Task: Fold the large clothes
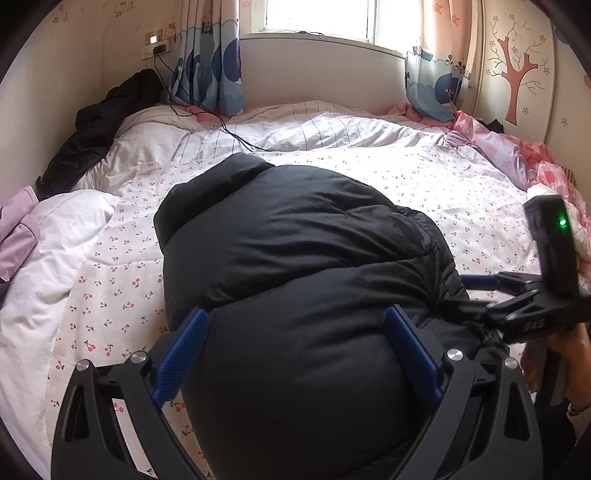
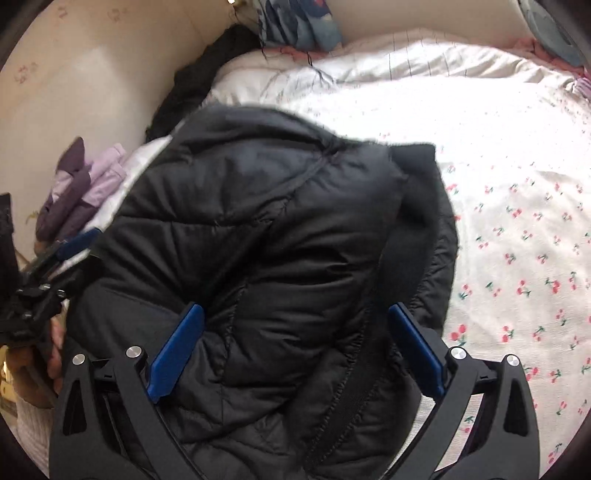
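Folding the jacket on the bed.
Both my claws gape wide over it; next I must pinch its near hem.

Bright window, curtains, cherry-print bed.

Bare quilt right of the puffer jacket; clothes crowd left
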Motion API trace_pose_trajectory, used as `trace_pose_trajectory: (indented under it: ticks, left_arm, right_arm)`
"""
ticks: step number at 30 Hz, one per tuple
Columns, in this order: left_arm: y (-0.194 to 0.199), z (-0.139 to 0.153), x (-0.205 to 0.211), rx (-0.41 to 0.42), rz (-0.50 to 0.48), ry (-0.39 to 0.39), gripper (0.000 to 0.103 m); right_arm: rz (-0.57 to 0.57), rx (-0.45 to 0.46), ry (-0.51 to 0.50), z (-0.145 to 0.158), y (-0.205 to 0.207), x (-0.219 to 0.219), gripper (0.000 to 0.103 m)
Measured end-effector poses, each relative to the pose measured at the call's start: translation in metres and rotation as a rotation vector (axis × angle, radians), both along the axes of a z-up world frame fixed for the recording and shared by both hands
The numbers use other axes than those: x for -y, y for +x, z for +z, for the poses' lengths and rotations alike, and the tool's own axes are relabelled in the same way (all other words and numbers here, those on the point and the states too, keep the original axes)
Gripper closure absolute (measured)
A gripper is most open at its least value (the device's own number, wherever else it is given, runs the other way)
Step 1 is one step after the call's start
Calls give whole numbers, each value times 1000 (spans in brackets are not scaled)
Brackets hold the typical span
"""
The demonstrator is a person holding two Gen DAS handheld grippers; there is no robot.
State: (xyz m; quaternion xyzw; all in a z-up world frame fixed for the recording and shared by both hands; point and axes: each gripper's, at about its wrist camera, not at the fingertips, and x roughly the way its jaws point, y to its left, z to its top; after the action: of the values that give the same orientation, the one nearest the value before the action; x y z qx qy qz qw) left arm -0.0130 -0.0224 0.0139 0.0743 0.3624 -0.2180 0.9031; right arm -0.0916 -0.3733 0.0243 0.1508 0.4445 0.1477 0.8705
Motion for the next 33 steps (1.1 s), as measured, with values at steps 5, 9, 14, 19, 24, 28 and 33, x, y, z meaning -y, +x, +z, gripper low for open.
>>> trace_pose_trajectory:
  ticks: [5, 9, 14, 19, 24, 28, 33]
  left_arm:
    - [-2, 0, 1, 13, -1, 7, 11]
    - [-2, 1, 1, 14, 3, 8, 11]
    - [-1, 2, -2, 24, 7, 0, 11]
    - [24, 11, -60, -53, 134, -203, 11]
    - [65, -27, -137, -344, 331, -498, 10]
    - [78, -60, -144, -515, 314, -600, 10]
    - [79, -70, -128, -549, 271, -545, 7]
  right_arm:
    - [-153, -3, 125, 1, -5, 44, 7]
    - [-186, -70, 206, -16, 2, 61, 7]
    - [-154, -169, 336, -41, 16, 57, 7]
    - [-162, -179, 347, -42, 22, 66, 7]
    - [-171, -218, 345, -46, 26, 79, 7]
    - [-137, -264, 349, -52, 33, 69, 7]
    - [-142, -287, 334, -58, 29, 78, 7]
